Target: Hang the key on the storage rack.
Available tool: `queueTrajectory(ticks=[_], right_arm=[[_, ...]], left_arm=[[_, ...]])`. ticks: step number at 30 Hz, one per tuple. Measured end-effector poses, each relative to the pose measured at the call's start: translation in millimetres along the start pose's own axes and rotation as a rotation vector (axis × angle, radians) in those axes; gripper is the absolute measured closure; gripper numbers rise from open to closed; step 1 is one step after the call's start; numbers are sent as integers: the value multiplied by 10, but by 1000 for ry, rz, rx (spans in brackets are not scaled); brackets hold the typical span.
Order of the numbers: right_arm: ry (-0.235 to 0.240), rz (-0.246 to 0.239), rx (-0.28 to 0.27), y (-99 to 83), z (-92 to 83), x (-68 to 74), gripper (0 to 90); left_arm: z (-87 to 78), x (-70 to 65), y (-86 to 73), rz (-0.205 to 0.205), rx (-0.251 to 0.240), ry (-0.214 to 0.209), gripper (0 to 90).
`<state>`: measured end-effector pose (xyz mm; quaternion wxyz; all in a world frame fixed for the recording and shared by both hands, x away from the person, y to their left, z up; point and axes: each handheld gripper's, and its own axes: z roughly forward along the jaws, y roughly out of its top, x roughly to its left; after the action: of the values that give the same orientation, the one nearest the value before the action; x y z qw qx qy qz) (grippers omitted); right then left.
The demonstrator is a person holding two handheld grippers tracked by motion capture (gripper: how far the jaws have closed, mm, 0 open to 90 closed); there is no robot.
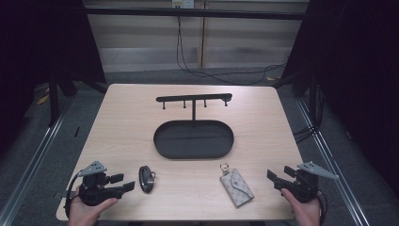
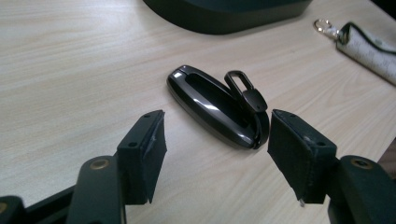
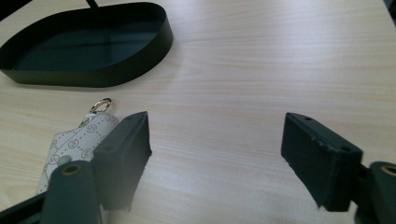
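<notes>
High view is showing 2 grippers resting at the near table edge: left gripper (image 1: 124,182) standing open and empty, black key fob (image 1: 146,178) lying just beside its jaws. Right gripper (image 1: 275,179) is gaping wide, holding nothing, patterned key pouch (image 1: 236,187) lying near it, black tray (image 1: 193,139) sitting mid-table.

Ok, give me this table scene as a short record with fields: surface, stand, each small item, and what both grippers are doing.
surface: light wood table
stand: black oval metal tray with a hook bar above, hooks bare
left item: glossy black key fob with clip, flat on table
right item: grey patterned key pouch with gold ring
left gripper: open, fob just ahead, not touching
right gripper: open, pouch beside one jaw, nothing held
</notes>
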<state>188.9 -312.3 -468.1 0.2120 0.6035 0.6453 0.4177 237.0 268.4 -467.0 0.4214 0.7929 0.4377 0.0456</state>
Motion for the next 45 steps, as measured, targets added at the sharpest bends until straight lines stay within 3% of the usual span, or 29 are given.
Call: queueTrajectory(ticks=[3,6,8,9,11,16,18,19,21,24,26,29,30,32,33,36,38,39,42,45], right_arm=[[11,15,4,1,0,-16,232],[13,6,10,2,6,-5,229],[7,-21,26,3,19,20,223],[7,-21,26,3,19,20,223],[8,-37,39,2,35,36,224],[26,-50,57,8,53,50,263],[30,-52,66,8,57,54,262],[32,-56,60,13,48,61,262],[32,-49,53,17,37,55,262],[31,-40,51,21,35,43,262],[25,-46,54,22,39,48,263],[23,-48,61,27,56,56,263],[20,-55,67,25,62,65,263],[22,-58,67,22,61,67,263],[21,-60,65,20,53,66,263],[18,-56,68,17,54,61,263],[28,-54,76,19,73,58,263],[31,-55,76,20,75,59,263],[34,-60,78,17,76,64,263],[38,-67,83,13,79,64,263]], left_arm=[[17,-10,2,-1,10,11,361],[10,-5,0,-1,7,12,380],[-8,-4,-6,-13,-9,3,456],[-8,-4,-6,-13,-9,3,440],[-34,6,-9,-55,-29,-15,422],[-59,-52,-14,-26,-10,-31,524],[-57,-82,-5,-35,12,-19,540],[-46,-93,19,-33,39,-43,544],[-44,-91,49,-15,61,-29,540],[-67,-102,112,4,76,-15,547],[-91,-114,143,14,76,-29,617],[-85,-128,172,27,96,-38,630],[-79,-150,199,24,121,-39,640],[-78,-163,217,34,129,-39,641],[-82,-182,261,26,141,-18,651],[-78,-182,309,17,150,-21,682],[-19,-191,360,32,194,-22,681],[-19,-191,360,32,194,-22,681],[111,-233,407,36,274,-27,660],[154,-261,454,69,315,-29,658]])
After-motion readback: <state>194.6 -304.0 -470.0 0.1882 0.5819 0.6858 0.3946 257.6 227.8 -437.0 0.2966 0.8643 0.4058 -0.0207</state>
